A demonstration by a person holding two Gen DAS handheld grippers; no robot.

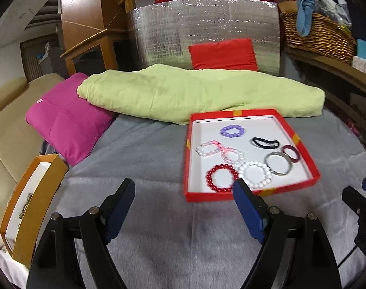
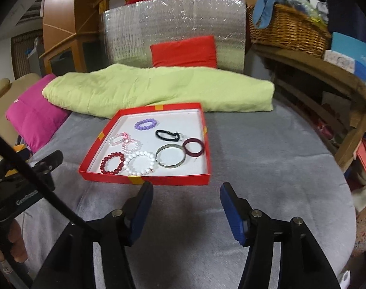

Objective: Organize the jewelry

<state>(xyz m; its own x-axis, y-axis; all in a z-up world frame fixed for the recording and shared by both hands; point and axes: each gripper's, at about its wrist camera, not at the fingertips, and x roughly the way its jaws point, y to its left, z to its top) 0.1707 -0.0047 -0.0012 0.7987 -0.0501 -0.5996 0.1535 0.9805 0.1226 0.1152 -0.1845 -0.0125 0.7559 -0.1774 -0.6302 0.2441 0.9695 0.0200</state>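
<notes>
A red tray (image 1: 252, 193) (image 2: 144, 180) lies on the grey bed cover. In it are a purple bead bracelet (image 1: 232, 130) (image 2: 146, 123), a black hair tie (image 1: 265, 142) (image 2: 168, 135), pink and white bead bracelets (image 1: 219, 151) (image 2: 125, 142), a red bead bracelet (image 1: 221, 177) (image 2: 112, 163), a white bead bracelet (image 1: 255, 174) (image 2: 140, 163), a silver bangle (image 1: 278, 163) (image 2: 170, 159) and a maroon bangle (image 1: 291, 153) (image 2: 194, 147). My left gripper (image 1: 184, 190) is open and empty, just short of the tray's near left. My right gripper (image 2: 186, 192) is open and empty, at the tray's near edge.
An orange box (image 1: 42, 197) with a metal piece inside lies at the left bed edge. A green quilt (image 1: 195, 91) (image 2: 158, 89), a magenta pillow (image 1: 67, 118) and a red cushion (image 1: 222, 54) lie behind the tray. A wicker basket (image 2: 288, 27) sits on a wooden shelf at the right.
</notes>
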